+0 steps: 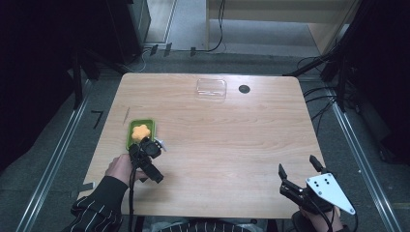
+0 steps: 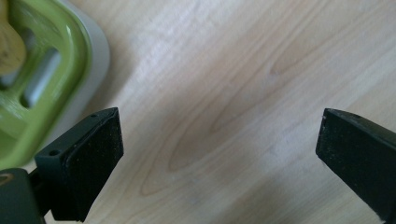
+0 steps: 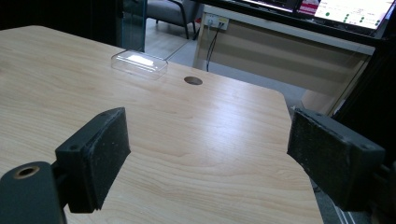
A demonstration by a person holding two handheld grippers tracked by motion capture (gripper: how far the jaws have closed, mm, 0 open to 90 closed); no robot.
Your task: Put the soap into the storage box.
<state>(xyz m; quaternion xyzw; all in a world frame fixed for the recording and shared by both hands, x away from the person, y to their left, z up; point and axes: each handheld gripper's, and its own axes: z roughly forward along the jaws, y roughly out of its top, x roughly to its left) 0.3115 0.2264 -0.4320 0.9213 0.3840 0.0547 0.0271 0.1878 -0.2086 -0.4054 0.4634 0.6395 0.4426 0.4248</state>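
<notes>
Low over the table point(image 1: 217, 140), left tongs point(image 1: 145, 150) gape beside the green tray point(image 1: 151, 124).

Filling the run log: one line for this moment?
left gripper: open, beside green tray | orange flower-shaped piece: in tray | right gripper: open, empty

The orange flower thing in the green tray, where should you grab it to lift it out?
Probably from straight above, the gripper pinching two opposite sides of the orange flower-shaped piece. It lies flat inside the green tray, whose raised rim blocks a sideways approach; its top stays exposed.
</notes>
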